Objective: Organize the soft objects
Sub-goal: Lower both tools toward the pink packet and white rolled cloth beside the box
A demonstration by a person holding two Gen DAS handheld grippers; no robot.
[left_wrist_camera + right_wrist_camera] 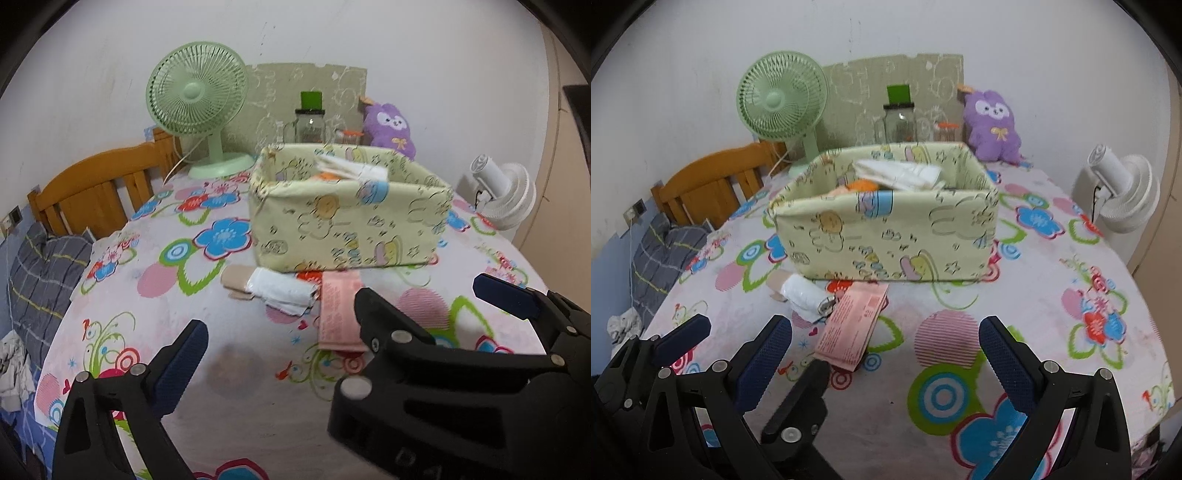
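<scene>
Flowered bench [1071, 258]: pink packet [851, 326] and white roll [807, 295] lie before the box [886, 236]. Both grippers, left [280, 336] and right [886, 343], have fingers released, empty. Best straddle the packet squarely, then close.

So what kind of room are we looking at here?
Probably a bedroom: a wooden headboard with grey checked bedding beside a table in a flowery cloth, plus a purple plush toy.

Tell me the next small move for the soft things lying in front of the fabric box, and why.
Probably lower the left gripper onto the white bundle and close. Both grippers are open and empty, the bundle and the pink pack lie on the tablecloth just outside the fabric box, and the right gripper hangs nearer the pack.
</scene>
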